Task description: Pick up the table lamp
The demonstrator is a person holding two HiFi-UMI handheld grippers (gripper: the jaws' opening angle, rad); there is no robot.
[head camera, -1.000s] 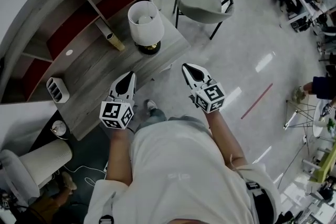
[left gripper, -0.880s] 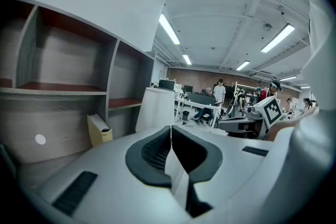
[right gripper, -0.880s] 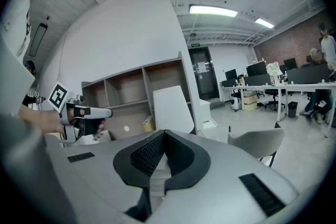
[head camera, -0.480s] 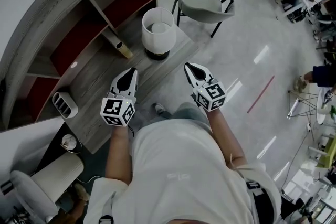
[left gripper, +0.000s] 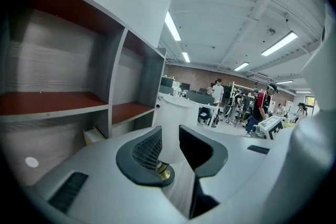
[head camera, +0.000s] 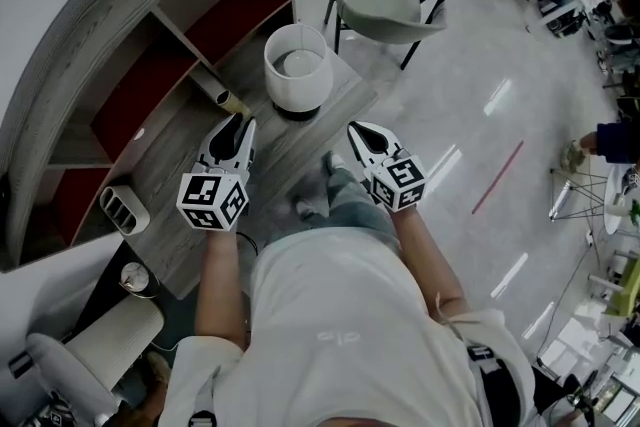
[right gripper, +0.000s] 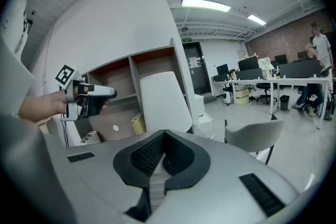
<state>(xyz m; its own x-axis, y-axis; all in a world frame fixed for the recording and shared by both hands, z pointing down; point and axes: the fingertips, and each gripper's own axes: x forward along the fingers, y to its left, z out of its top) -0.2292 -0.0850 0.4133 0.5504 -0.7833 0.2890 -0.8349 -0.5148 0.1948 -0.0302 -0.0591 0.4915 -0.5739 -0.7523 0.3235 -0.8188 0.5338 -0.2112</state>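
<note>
A curved shelf unit point(head camera: 130, 65) is seen across the upper left of the head view, and a grey desk point(head camera: 175, 165) is set against it. A grey chair point(head camera: 385, 10) is placed at the top centre, beyond the desk's corner. The lamp point(head camera: 297, 67) is stood upright on that corner, just above mid-frame. The left gripper point(head camera: 238, 125) is held over the desk, below and left of the lamp and apart from it. Its jaws have just been opening and are parted, with nothing gripped between them. The right gripper point(head camera: 357, 129) is held over the floor, right of the desk, with its jaws closed together on nothing.
</note>
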